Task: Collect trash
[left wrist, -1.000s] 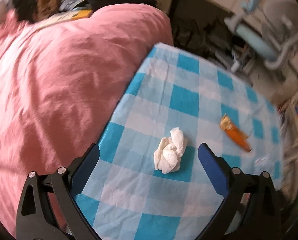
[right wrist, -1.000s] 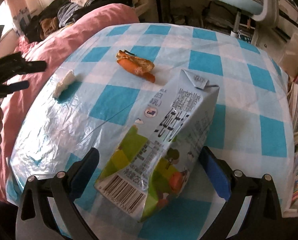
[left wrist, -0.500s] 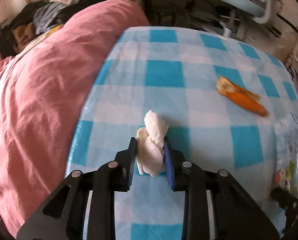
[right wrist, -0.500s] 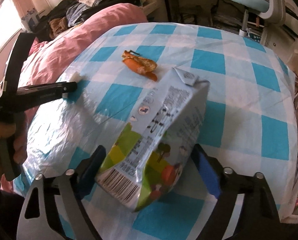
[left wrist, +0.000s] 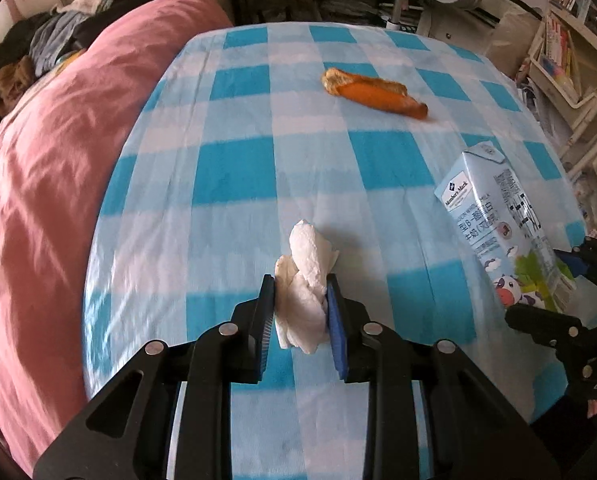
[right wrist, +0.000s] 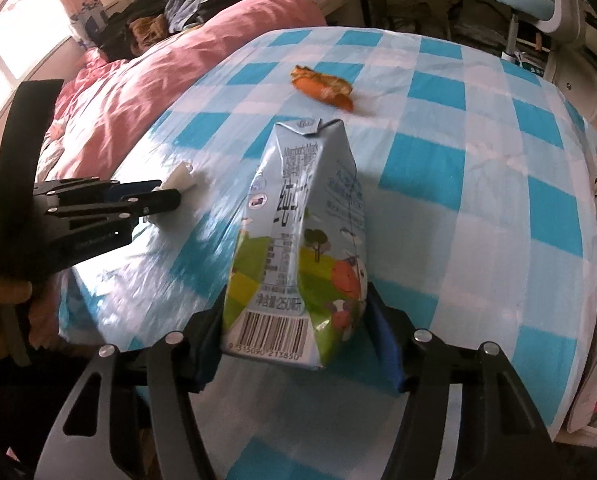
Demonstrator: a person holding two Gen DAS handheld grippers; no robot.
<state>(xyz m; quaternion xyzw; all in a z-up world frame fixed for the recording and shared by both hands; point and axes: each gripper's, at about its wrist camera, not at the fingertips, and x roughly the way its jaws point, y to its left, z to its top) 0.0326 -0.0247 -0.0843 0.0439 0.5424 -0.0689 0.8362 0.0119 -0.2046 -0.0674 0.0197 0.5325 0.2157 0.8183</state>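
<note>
Pinching the tissue (left wrist: 304, 280) low in the frame's centre, the left gripper (left wrist: 300, 308) has both pads on it. The right gripper (right wrist: 294, 332) is closing around the carton (right wrist: 302, 248) (pads against its sides). A peel (left wrist: 372, 94) lies upper centre on the cloth (left wrist: 234, 168).

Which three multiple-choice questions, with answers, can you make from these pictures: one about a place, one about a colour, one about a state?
1. Where does the orange peel lie?
A. on the checked tablecloth
B. on the pink blanket
C. inside the milk carton

2. What colour are the dark squares of the tablecloth?
A. red
B. blue
C. green

3. What is between the pads of the left gripper?
A. nothing
B. the orange peel
C. a crumpled tissue

Answers: 1 A, the peel rests on the cloth beyond the milk carton. 2 B, blue and white checks. 3 C, both pads press the tissue.
</note>
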